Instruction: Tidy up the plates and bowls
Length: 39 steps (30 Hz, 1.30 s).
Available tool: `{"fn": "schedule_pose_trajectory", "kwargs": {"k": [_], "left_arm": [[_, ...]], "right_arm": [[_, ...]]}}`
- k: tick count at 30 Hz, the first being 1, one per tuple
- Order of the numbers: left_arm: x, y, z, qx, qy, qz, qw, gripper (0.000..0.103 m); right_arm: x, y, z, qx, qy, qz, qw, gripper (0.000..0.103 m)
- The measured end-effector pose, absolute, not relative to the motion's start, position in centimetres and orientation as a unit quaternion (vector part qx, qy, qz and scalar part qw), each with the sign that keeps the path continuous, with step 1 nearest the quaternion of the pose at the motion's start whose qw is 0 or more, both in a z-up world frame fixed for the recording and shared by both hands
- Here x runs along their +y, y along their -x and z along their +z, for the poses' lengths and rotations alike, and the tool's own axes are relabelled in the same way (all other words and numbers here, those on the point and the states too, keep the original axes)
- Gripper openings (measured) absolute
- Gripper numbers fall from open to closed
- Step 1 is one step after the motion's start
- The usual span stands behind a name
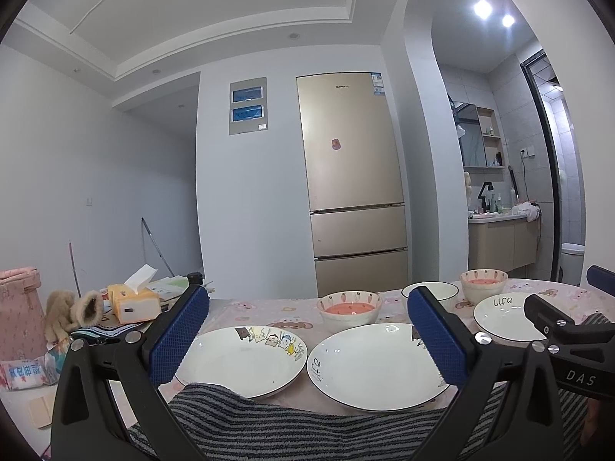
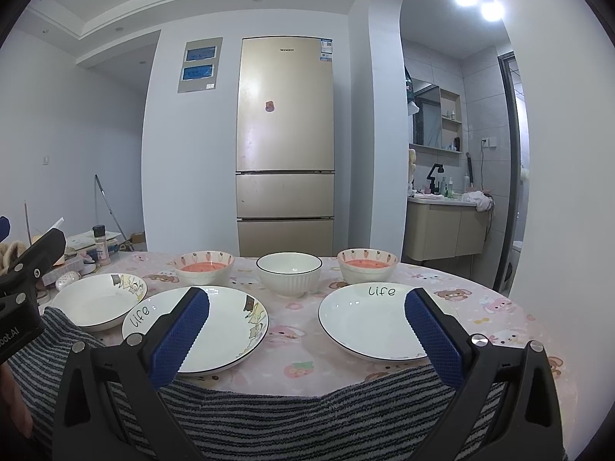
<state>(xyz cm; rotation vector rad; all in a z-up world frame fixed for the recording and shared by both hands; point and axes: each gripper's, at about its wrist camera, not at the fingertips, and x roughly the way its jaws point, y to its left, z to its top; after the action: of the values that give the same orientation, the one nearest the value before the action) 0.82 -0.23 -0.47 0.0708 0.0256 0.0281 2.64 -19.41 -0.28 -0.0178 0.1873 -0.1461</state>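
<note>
Left gripper is spread wide, holding nothing; left plate lies at its 11 o'clock, middle plate at 1 o'clock, both close ahead. Right gripper, also wide and empty, has the right plate at 1 o'clock, nearer than any bowl at 12. Plates are round, so no long axis; all sit flat, rims up
</note>
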Motion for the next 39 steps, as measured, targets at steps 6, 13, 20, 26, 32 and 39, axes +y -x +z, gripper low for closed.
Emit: {"fn": "schedule_pose_trajectory", "kwargs": {"k": [6, 13, 20, 26, 32, 39], "left_arm": [[-0.31, -0.95, -0.46, 0.018, -0.037, 0.015, 0.999, 0.103], [-0.30, -0.98, -0.40, 0.019, -0.036, 0.017, 0.999, 0.103], [-0.25, -0.97, -0.39, 0.018, -0.036, 0.018, 0.999, 0.103], [-0.17, -1.07, -0.40, 0.019, -0.034, 0.019, 0.999, 0.103], [-0.23, -1.01, -0.42, 0.017, -0.034, 0.014, 0.999, 0.103], [-0.67, -0.92, -0.42, 0.019, -0.042, 0.000, 0.999, 0.103]], "right_arm": [[-19.44, -2.47, -0.31, 0.092, 0.010, -0.068, 0.993, 0.103], [-19.42, -2.45, -0.28, 0.092, 0.010, -0.069, 0.993, 0.103], [-19.39, -2.45, -0.30, 0.095, 0.012, -0.070, 0.993, 0.103], [-19.39, -2.53, -0.36, 0.097, 0.014, -0.070, 0.993, 0.103], [-19.33, -2.59, -0.37, 0.100, 0.013, -0.066, 0.993, 0.103], [-19.10, -1.97, -0.06, 0.086, 0.015, -0.054, 0.995, 0.103]]}}
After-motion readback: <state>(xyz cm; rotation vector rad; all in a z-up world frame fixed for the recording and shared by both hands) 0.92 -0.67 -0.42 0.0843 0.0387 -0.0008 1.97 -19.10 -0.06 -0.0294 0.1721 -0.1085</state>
